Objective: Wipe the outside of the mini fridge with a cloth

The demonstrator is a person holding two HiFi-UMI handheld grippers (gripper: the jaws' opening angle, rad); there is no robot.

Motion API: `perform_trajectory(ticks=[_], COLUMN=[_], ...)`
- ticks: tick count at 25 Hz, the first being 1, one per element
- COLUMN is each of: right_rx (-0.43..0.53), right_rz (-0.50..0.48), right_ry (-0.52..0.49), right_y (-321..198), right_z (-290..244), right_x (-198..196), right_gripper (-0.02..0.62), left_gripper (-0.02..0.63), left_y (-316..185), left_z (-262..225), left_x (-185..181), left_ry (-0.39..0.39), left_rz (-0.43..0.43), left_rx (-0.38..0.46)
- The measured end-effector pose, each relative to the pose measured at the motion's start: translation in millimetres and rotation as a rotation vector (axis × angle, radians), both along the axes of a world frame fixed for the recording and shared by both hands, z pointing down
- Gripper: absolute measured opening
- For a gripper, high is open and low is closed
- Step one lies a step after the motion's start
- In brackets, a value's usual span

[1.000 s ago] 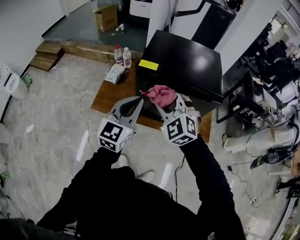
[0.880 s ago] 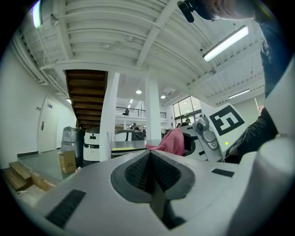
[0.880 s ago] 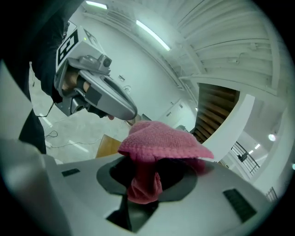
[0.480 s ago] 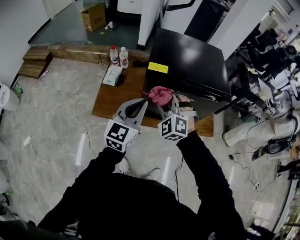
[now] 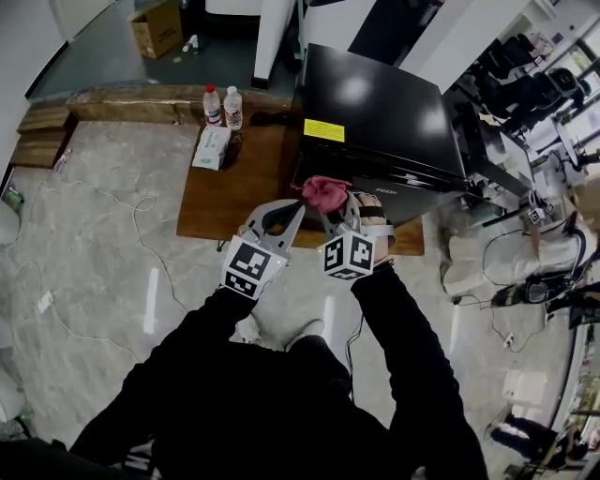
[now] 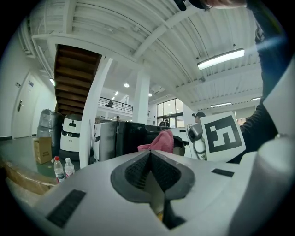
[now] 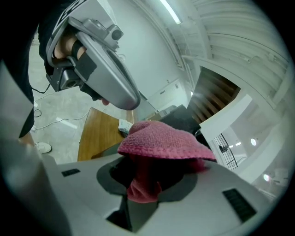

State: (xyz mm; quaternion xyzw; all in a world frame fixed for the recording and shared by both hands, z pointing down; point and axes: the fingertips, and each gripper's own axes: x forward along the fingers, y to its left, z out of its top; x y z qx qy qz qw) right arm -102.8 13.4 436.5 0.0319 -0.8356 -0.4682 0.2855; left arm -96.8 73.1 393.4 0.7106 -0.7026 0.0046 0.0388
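Note:
A black mini fridge [image 5: 375, 122] stands on a low wooden platform [image 5: 225, 192], seen from above in the head view. My right gripper [image 5: 330, 208] is shut on a pink knitted cloth [image 5: 325, 193] that bunches over its tips [image 7: 161, 138], held just before the fridge's front top edge. My left gripper [image 5: 286, 216] hangs beside it on the left, jaws shut with nothing between them [image 6: 150, 154]. In the left gripper view the pink cloth [image 6: 159, 142] and the fridge [image 6: 126, 138] show ahead.
Two water bottles [image 5: 223, 105] and a tissue pack [image 5: 210, 145] sit on the platform's far left. A cardboard box [image 5: 157, 28] lies beyond. Cables [image 5: 141, 211] trail over the marble floor. Office chairs and gear [image 5: 525, 94] crowd the right.
The head view has shifted: fridge and platform now sit more to the right and nearer. Both grippers stay side by side, the cloth still held by the right one.

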Motion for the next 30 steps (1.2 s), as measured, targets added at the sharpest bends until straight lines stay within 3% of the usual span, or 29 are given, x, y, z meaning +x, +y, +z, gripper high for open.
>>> perform_trajectory(ticks=[7, 30], right_rx=[-0.049, -0.244], right_rz=[0.022, 0.012], right_ry=[0.053, 0.301], right_y=[-5.7, -16.7], right_z=[51.2, 267.1], right_x=[4.2, 11.7], right_gripper=[0.126, 0.121], left_gripper=[0.005, 0.005], left_y=[-12.3, -50.2], left_z=[44.9, 242.7], left_x=[-1.8, -6.9], left_ry=[0.047, 0.162], left_rz=[0.033, -0.018], left_rx=[-0.014, -0.292])
